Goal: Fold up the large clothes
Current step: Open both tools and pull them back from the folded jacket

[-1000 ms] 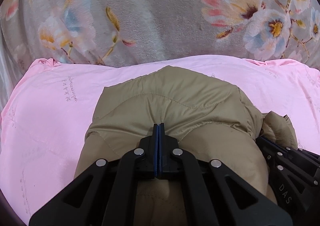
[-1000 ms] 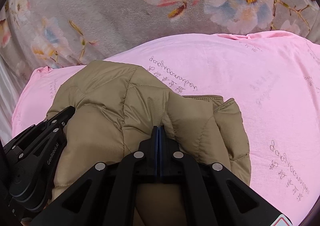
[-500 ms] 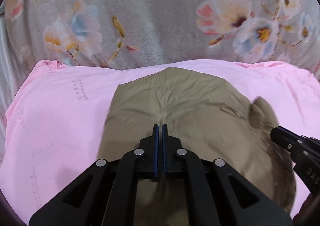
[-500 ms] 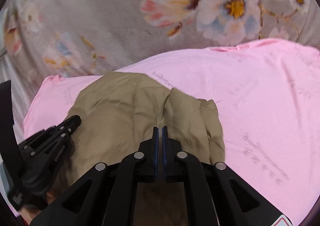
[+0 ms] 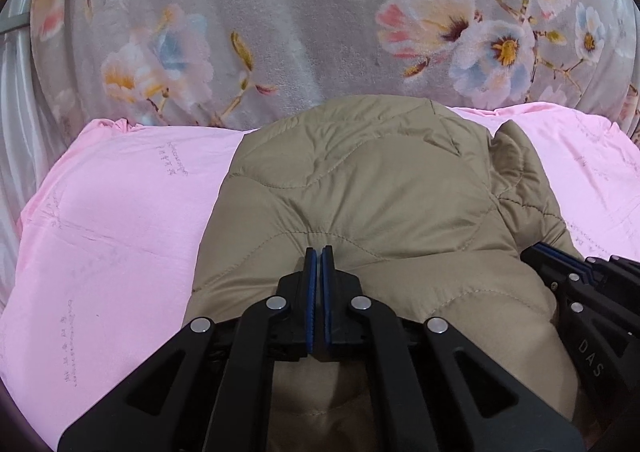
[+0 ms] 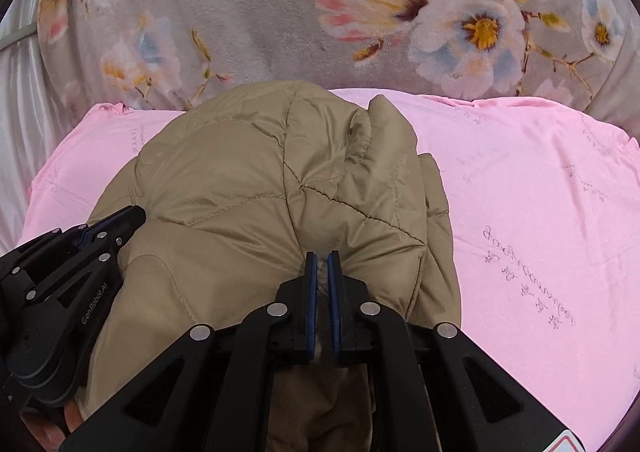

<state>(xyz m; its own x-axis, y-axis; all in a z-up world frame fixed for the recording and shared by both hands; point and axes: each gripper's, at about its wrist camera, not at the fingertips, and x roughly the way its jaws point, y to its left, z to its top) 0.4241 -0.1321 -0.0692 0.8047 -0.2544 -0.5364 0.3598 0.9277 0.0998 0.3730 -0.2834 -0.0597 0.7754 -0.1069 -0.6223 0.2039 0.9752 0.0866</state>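
While both grippers pinch its near edge, the tan quilted puffer jacket now reaches much farther toward the far edge of the pink printed sheet than it did a second ago, its leading fold nearly meeting the grey floral plush blanket beyond. Half a second ago the picture was blurred with travel; now it is sharp, and the bundle sits as one domed, doubled-over mass. I judge that the fold is being carried or pushed forward as a whole, so this is a late stage of folding: the jacket is already compact, and what remains is probably to settle and flatten it.

The left gripper is clenched, its blue pads all but meeting, with a pucker of jacket fabric gathered at the tips. The right gripper shows a narrow slit between its pads, with tan cloth visible in that slit, so it is grasping a thicker fold of the jacket. Each gripper also shows in the other's view, close alongside on the same near edge.

By count: one jacket, one pink sheet, one floral blanket, two grippers. The jacket lies on the pink sheet, left of the sheet's middle in the right wrist view, with a loose flap on its right side.
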